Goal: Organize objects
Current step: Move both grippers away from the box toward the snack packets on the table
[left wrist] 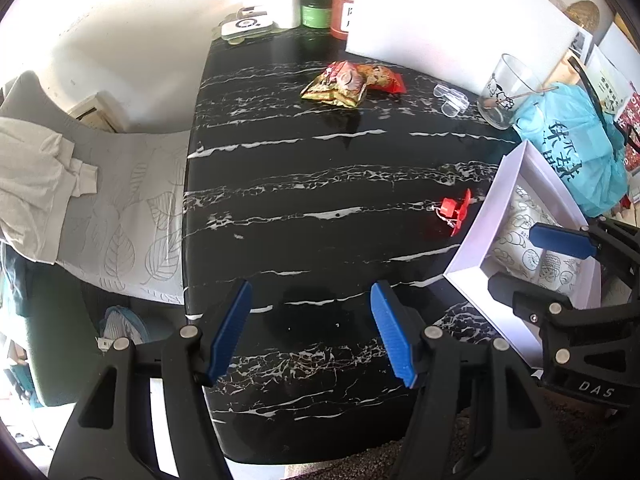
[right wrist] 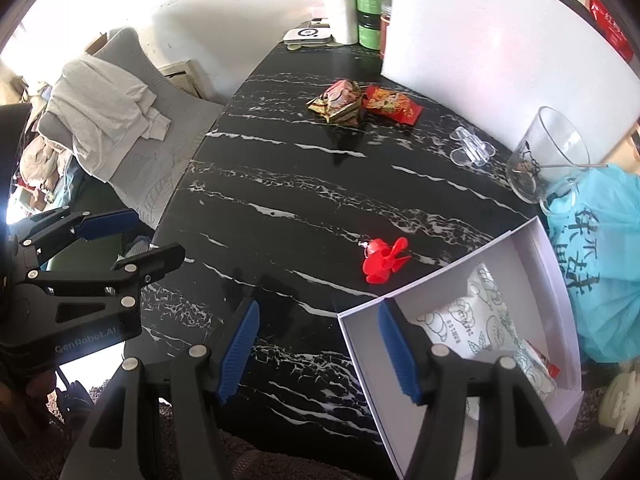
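Snack packets (left wrist: 352, 84) lie together in the upper middle of the left wrist view, on the black marble-patterned table (left wrist: 312, 208): a gold-and-red one touching a red one (right wrist: 394, 108) beside it. A red plastic fan piece (right wrist: 383, 260) rests alone near the centre right of the right wrist view, just beside the corner of an open white box (right wrist: 536, 248). Inside that box lies a white printed packet (right wrist: 472, 320). A clear plastic clip (left wrist: 451, 100) sits on the table between the snacks and a tilted drinking glass (left wrist: 506, 92), which leans against a blue bag (left wrist: 576, 152) at the right edge.

Low in its own view, the left gripper (left wrist: 311, 330) hangs over bare table, its blue pads spread with nothing between them. Likewise spread and empty, the right gripper (right wrist: 318, 350) hovers with one finger (right wrist: 398, 352) over the near corner of the box.
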Motion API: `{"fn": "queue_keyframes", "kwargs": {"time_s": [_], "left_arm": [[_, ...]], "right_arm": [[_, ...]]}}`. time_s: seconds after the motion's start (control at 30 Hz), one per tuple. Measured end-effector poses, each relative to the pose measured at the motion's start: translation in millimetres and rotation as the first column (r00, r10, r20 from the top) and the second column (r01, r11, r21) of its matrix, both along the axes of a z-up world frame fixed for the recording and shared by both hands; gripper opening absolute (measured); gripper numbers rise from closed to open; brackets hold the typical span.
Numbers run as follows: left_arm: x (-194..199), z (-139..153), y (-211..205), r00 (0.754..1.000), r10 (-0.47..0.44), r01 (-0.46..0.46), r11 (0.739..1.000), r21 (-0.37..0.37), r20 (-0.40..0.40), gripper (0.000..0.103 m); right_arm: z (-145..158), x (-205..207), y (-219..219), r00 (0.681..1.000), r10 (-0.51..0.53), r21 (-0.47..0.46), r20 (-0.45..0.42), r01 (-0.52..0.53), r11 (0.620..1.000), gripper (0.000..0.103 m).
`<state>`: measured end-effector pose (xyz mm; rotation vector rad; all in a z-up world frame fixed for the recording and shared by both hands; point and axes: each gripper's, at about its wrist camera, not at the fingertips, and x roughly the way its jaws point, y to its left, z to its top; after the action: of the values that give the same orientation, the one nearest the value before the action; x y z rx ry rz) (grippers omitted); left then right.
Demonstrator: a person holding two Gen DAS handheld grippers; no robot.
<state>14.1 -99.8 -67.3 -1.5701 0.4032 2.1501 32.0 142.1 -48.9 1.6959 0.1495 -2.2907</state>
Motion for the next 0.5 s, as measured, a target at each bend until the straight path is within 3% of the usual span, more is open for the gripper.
{"fn": "queue_keyframes", "kwargs": {"time_s": [0.5], "left_arm": [[-24, -20, 15, 0.998, 0.020, -0.019, 1.000, -0.017, 0.064, 0.061]], "right_arm": [[-17, -33, 7, 0.999, 0.000, -0.012, 0.047, 0.001, 1.000, 0.063]]}}
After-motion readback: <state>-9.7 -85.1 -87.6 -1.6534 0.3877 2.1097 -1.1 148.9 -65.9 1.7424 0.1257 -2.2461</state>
